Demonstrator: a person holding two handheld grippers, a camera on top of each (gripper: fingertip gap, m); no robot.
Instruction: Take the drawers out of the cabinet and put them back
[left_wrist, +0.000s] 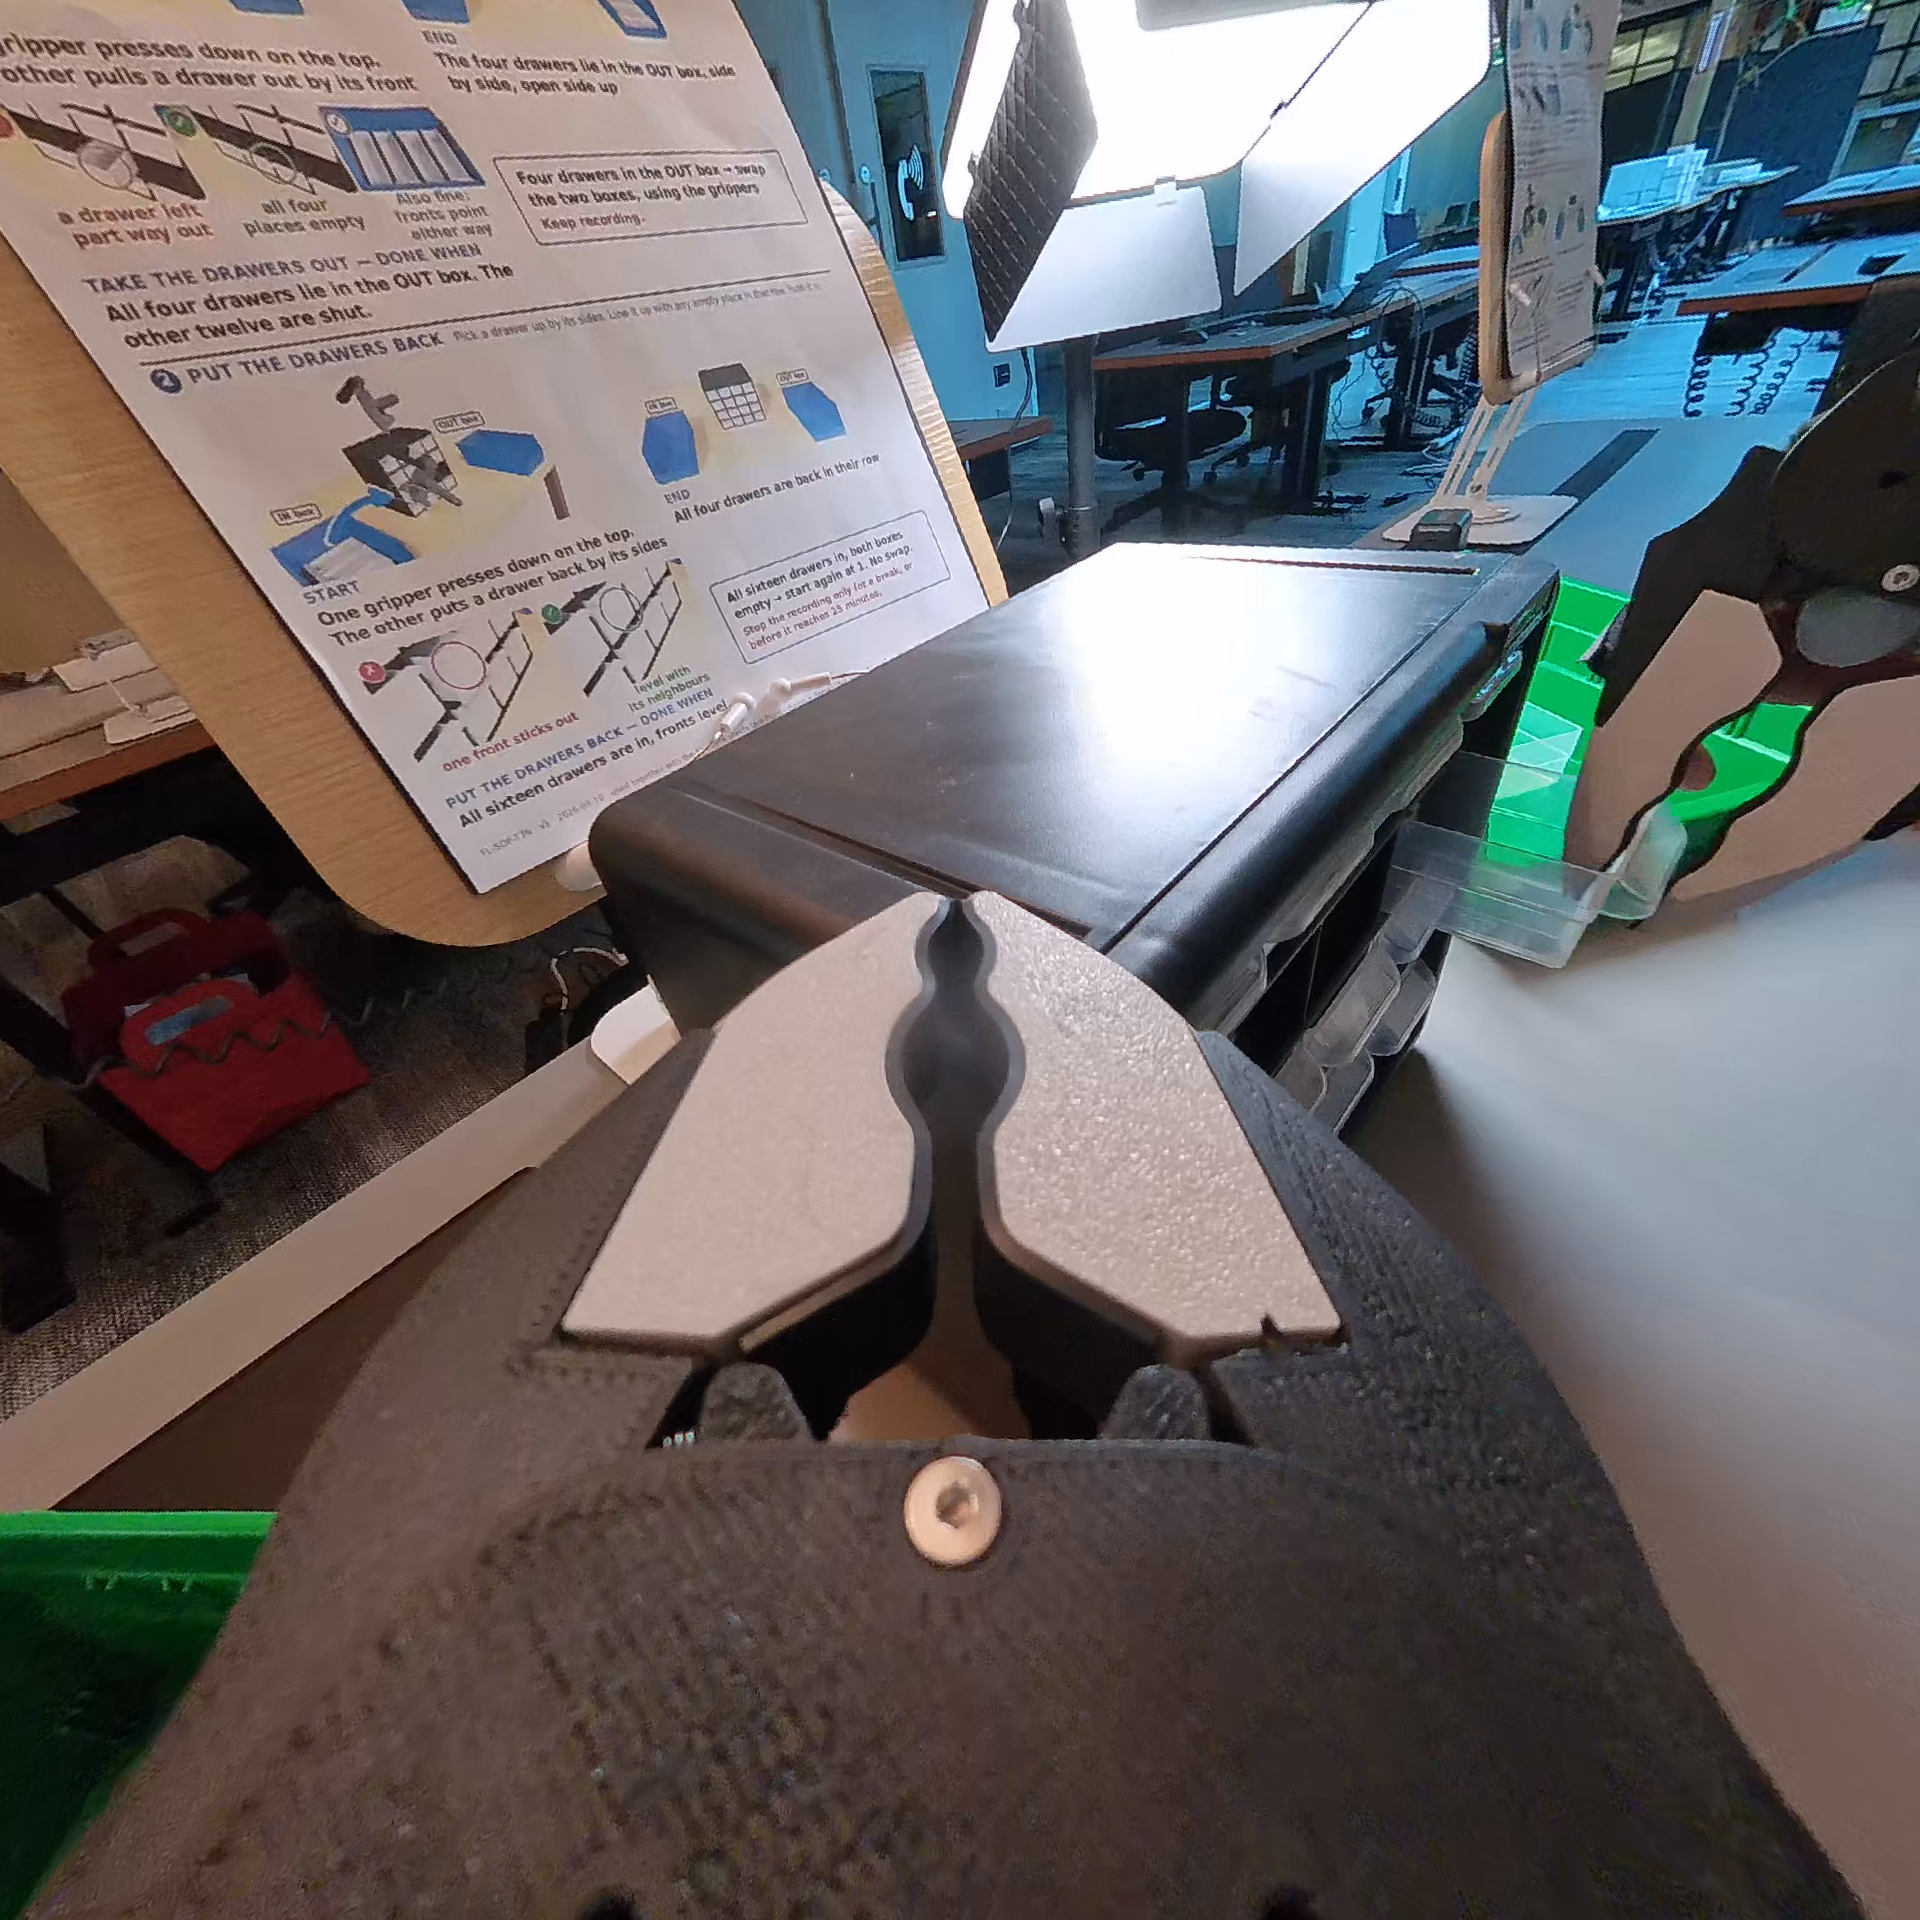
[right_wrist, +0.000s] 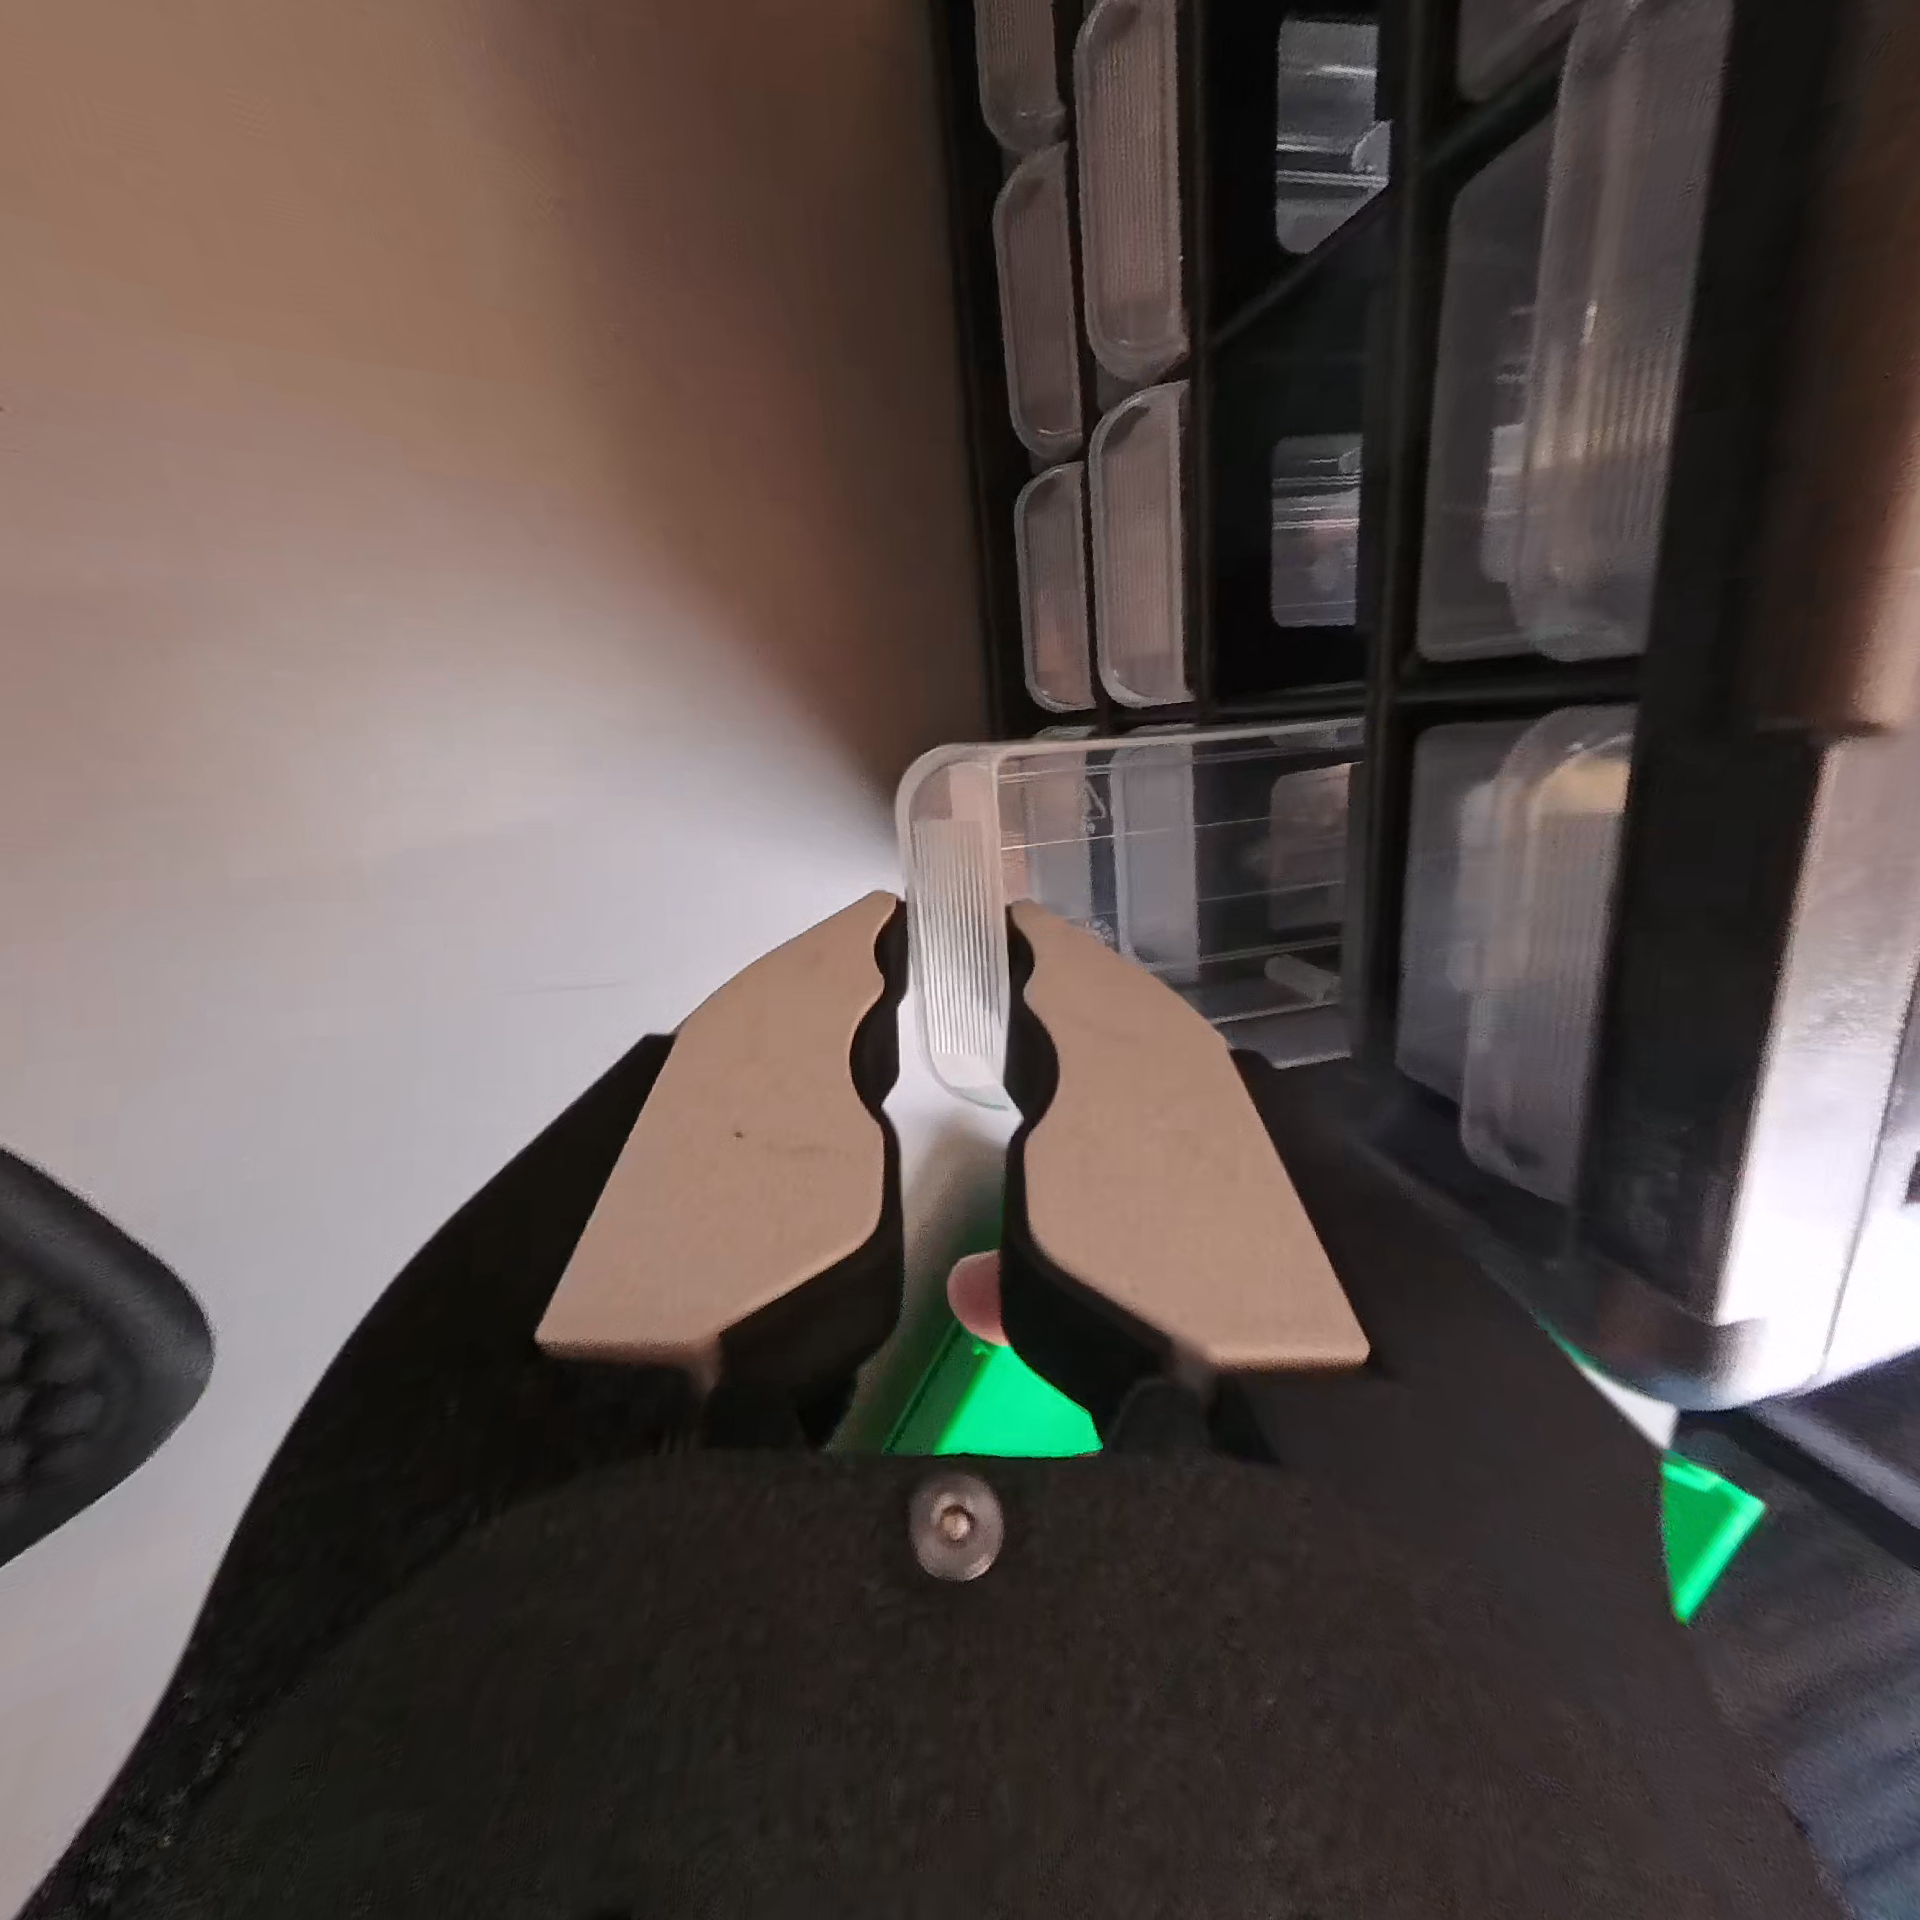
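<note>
Clear plastic drawer (right_wrist: 1132, 862) juts partway from the black cabinet (left_wrist: 1091, 707), its ribbed front tab (right_wrist: 958, 977) pinched between the narrowly parted fingers of the right gripper (right_wrist: 954, 914), apparently so it slides straight along its slot. At the cabinet's near top corner, the left gripper (left_wrist: 954, 906) has its tips closed together on nothing, seemingly placed to brace the cabinet. A green bin (left_wrist: 1558, 717) waits just beyond on the pale table (left_wrist: 1662, 1195), likely to receive drawers.
</note>
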